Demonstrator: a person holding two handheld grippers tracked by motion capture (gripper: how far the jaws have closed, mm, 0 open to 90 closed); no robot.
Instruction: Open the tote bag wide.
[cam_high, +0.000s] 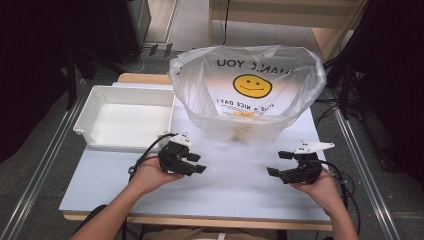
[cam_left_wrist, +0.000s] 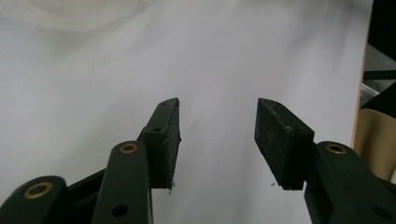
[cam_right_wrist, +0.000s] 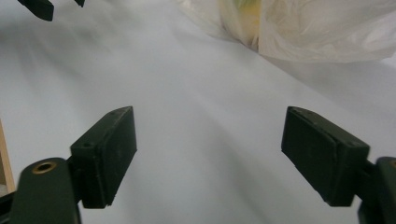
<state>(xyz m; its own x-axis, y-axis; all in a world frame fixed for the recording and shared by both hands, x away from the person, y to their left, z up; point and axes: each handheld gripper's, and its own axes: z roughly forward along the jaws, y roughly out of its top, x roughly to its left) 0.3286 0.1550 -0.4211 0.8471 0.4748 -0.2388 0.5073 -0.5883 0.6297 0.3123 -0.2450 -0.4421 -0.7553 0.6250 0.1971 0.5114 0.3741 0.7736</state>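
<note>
Two tongs, left tongs (cam_high: 199, 163) and right tongs (cam_high: 278, 163), both released and empty, near on the white worktop (cam_high: 235, 190); clear plastic bag (cam_high: 247, 90) standing open far centre; white tray (cam_high: 125, 117) far left.

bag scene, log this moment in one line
left gripper: open, empty | right gripper: open, empty | bag: upright, open, between and beyond grippers | tray: left of bag
</note>
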